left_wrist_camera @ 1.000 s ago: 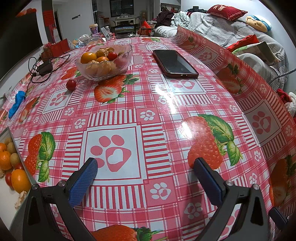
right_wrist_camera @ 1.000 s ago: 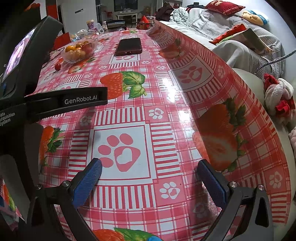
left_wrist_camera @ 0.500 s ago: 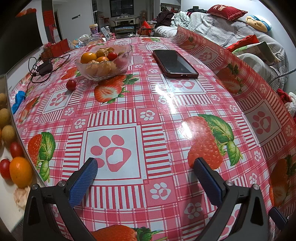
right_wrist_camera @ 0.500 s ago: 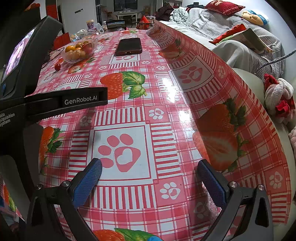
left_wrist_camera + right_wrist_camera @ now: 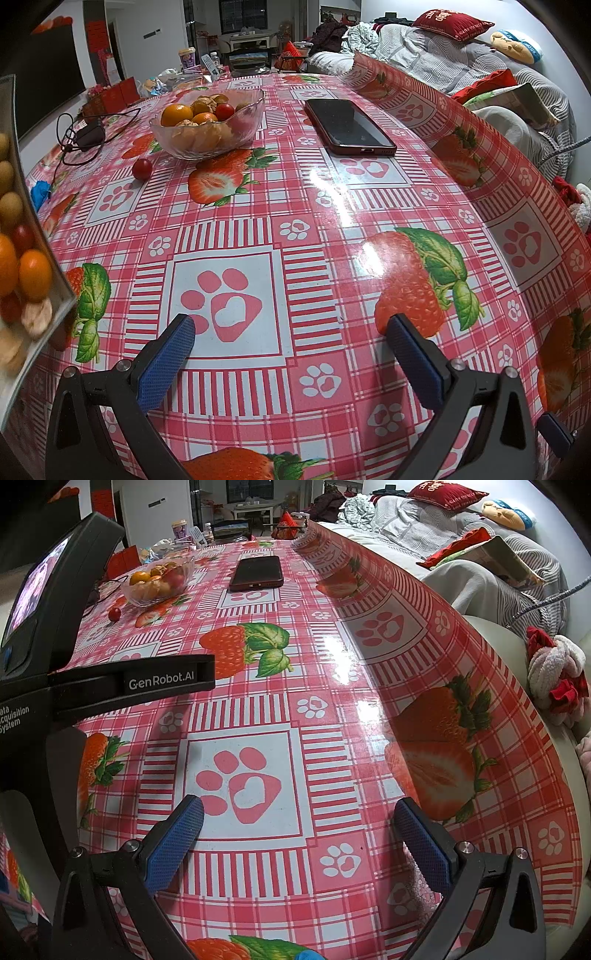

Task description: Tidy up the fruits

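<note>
Both grippers low over tablecloth (image 5: 295, 206) | fingers (image 5: 166, 363) spread | empty

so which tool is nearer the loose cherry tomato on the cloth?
Left. The left tool sits on the same side as the cherry tomato, which lies ahead and slightly left. The right tool is farther right, with the tomato far off to its left.
</note>
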Motion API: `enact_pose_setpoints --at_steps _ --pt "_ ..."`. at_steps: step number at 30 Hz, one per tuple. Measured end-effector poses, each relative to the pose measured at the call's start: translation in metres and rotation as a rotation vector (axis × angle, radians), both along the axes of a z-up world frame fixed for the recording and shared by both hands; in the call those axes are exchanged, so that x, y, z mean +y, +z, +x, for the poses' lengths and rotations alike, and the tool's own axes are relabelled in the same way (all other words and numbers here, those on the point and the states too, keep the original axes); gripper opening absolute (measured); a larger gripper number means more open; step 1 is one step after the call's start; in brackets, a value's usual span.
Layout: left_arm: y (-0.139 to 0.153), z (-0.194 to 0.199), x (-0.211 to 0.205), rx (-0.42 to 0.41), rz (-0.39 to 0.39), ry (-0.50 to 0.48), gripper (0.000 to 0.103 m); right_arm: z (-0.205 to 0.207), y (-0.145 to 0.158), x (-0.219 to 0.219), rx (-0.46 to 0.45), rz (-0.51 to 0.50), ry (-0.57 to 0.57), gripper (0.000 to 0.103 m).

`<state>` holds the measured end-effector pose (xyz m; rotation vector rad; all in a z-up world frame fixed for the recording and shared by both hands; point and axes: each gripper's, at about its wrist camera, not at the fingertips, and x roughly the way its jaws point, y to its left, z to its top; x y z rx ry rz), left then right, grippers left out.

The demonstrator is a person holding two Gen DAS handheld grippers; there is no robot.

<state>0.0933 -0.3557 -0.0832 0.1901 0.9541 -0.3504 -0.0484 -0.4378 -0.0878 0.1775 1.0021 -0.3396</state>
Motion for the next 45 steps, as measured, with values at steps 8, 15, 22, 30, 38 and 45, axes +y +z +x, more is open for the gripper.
enact_pose_setpoints --at_steps 8,15,22,30,38,45 --pt "0.0000 0.0000 0.0000 0.000 0.000 0.000 0.103 0.0002 0.0001 0.0002 -0.002 0.000 -0.002 0.103" --pt "-0.0015 0.0000 -0.0011 0.000 0.001 0.000 0.103 -0.0002 0.0004 0.0002 -0.006 -0.002 -0.005 0.103" --pt "-0.0014 -0.0002 -0.0018 -0.001 0.002 -0.002 0.103 -0.0004 0.0001 0.0005 -0.007 -0.002 -0.006 0.103" --pt "-0.0013 -0.0002 -0.0017 0.000 0.002 -0.002 0.103 -0.0008 0.0000 0.0005 -0.007 -0.002 -0.005 0.103" --pt "-0.0014 -0.0001 -0.0017 0.000 0.002 -0.002 0.103 -0.0007 0.0006 0.0009 -0.010 -0.004 -0.006 0.103" --pt "-0.0015 0.0000 -0.0016 0.000 0.002 -0.002 0.103 0.0000 0.0006 0.0007 -0.011 -0.004 -0.006 0.103"
